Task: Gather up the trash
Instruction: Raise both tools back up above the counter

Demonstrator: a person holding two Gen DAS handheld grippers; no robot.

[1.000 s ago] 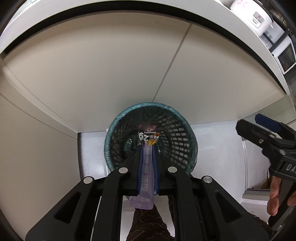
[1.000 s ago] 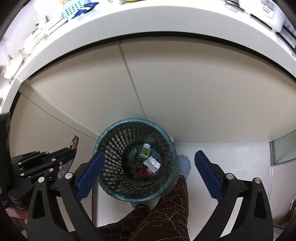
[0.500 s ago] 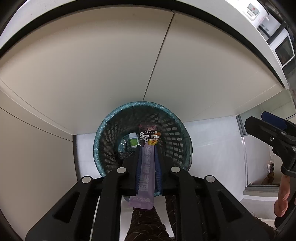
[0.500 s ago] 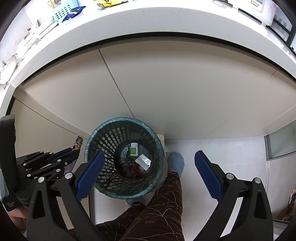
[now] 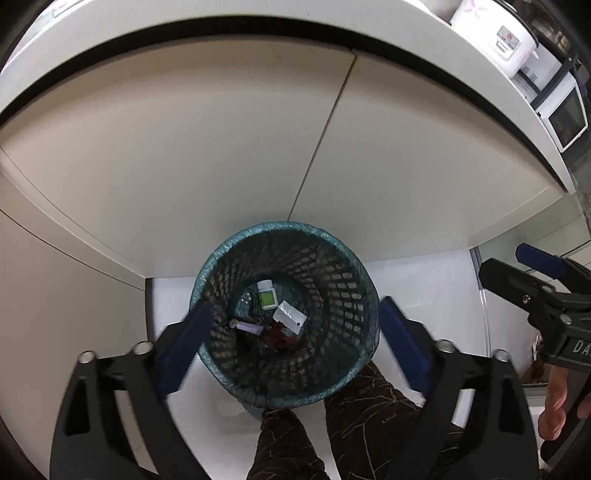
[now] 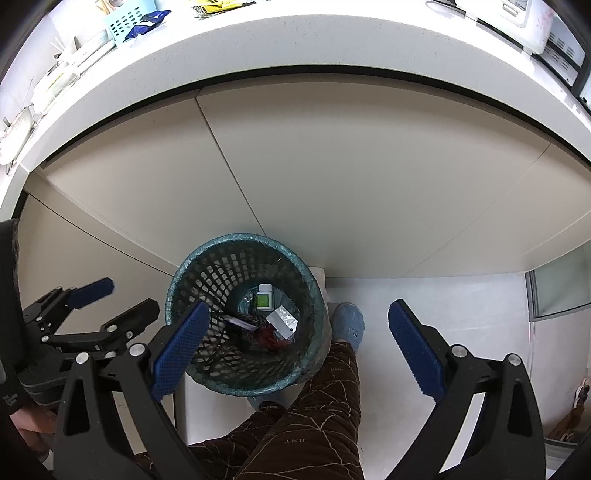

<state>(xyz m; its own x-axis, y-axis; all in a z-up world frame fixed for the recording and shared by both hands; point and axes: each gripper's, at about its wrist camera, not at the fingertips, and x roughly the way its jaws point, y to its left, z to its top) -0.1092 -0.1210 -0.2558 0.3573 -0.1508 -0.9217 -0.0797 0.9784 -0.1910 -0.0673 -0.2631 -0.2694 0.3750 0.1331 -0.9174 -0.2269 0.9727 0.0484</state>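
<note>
A teal mesh waste bin point(image 5: 280, 226) point(image 6: 240, 236) stands on the white floor against the cabinet. Inside lie a purple snack wrapper point(image 5: 249, 326) point(image 6: 238, 323), a green-labelled bottle point(image 5: 266, 295) point(image 6: 265, 297), a silver packet point(image 5: 290, 317) and something red. My left gripper point(image 5: 294, 303) point(image 6: 123, 295) hangs over the bin with its jaws opening wide and nothing between them. My right gripper point(image 6: 299, 307) point(image 5: 506, 260) hovers beside it, above the bin's right side, open and empty.
Beige cabinet doors point(image 5: 221, 147) rise behind the bin under a white counter point(image 6: 295, 48) cluttered with items and a rice cooker point(image 5: 495, 29). A person's brown trouser leg point(image 6: 295, 424) and blue shoe point(image 6: 347, 321) stand right beside the bin.
The left gripper let go of the purple wrapper, which dropped into the bin, and its jaws swung wide apart. The right gripper stayed open.
</note>
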